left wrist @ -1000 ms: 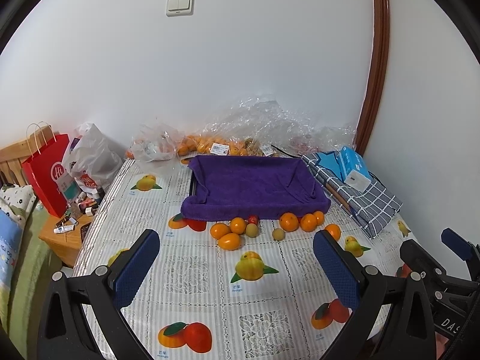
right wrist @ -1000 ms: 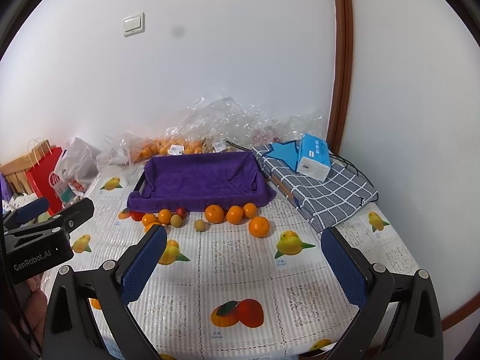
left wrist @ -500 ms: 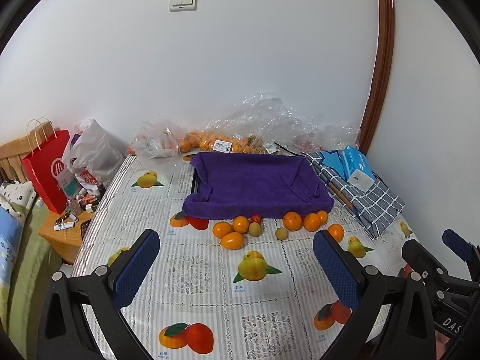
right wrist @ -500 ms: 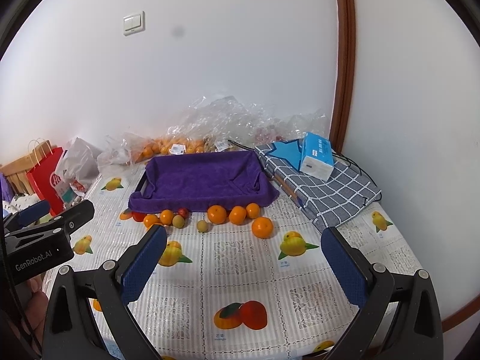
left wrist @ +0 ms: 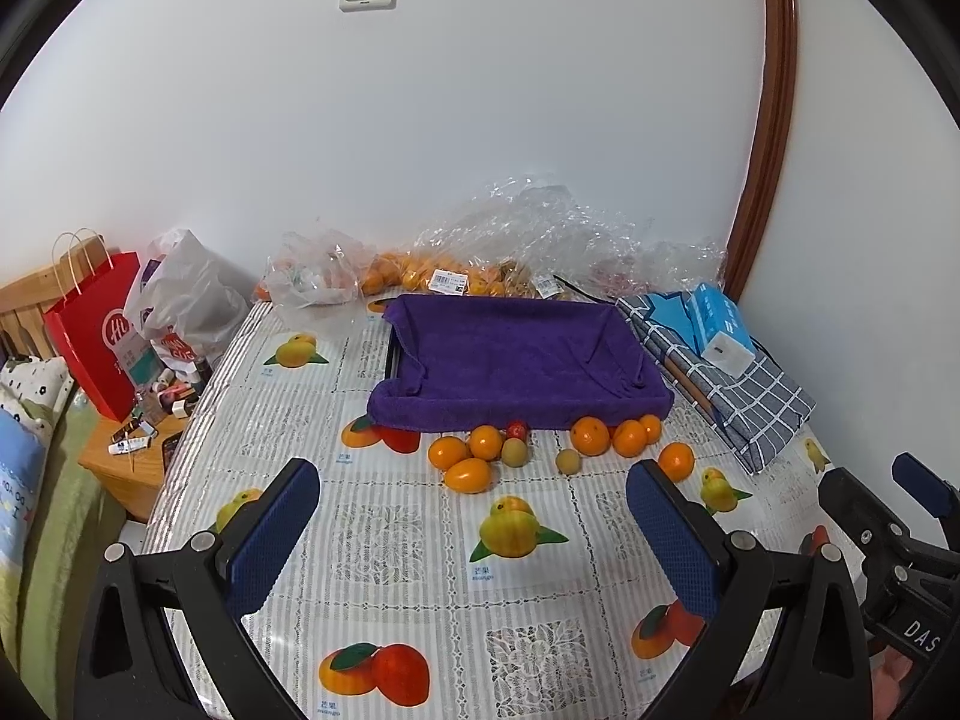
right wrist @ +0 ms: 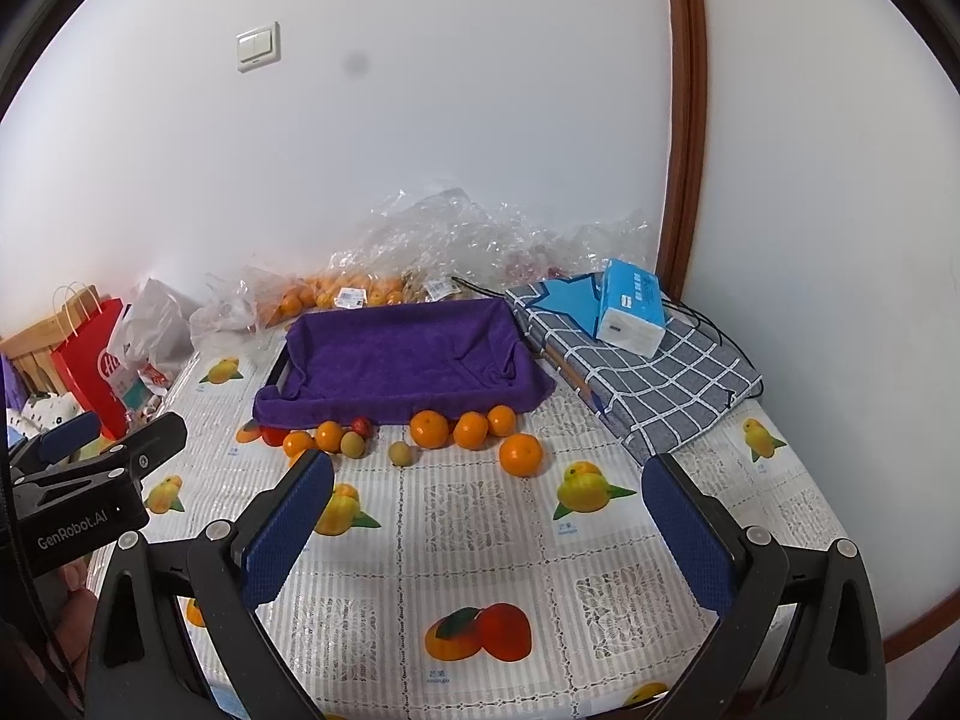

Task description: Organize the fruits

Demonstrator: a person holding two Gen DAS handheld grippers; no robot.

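Both my left tongs (left wrist: 474,531) and right tongs (right wrist: 489,525) gape wide, empty. The fruits (left wrist: 549,447) lie mid-frame before the purple-lined tray (left wrist: 516,354). I'm only approaching; next I must reach one orange (right wrist: 521,454).

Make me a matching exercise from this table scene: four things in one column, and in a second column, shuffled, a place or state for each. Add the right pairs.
Things
1. purple towel
2. tissue box
3. red paper bag
4. left gripper

Places or states
A. on the checked grey cloth
B. open, holding nothing
C. lining the tray, no fruit on it
D. off the table's left edge

Pairs: 1-C, 2-A, 3-D, 4-B
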